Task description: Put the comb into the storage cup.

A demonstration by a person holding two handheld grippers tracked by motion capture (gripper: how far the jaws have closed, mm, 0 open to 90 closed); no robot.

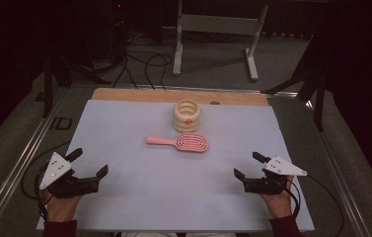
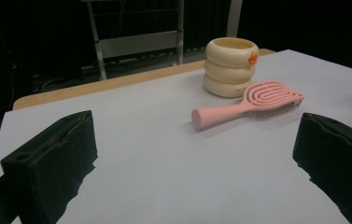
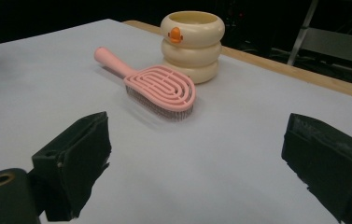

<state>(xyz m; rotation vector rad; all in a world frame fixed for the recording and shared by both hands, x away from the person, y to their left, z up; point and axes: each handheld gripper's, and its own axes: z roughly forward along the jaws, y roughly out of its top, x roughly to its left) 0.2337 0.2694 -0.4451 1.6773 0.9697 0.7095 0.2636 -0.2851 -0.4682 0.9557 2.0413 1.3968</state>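
Hairbrush (image 1: 183, 141) flat, handle pointing left.

No text could be read anywhere. The cream ringed holder (image 2: 230, 66) carried a faint dark line of print low on its bottom ring in the left gripper view, possibly a brand or a short word, but it was too small and blurred to make out. Its orange mark (image 3: 175, 34) was a small raised shape, not a letter or number. The pink hairbrush (image 3: 157, 87) bore no print on its handle or back that could be told, and the white sheet (image 1: 139, 187) was blank.
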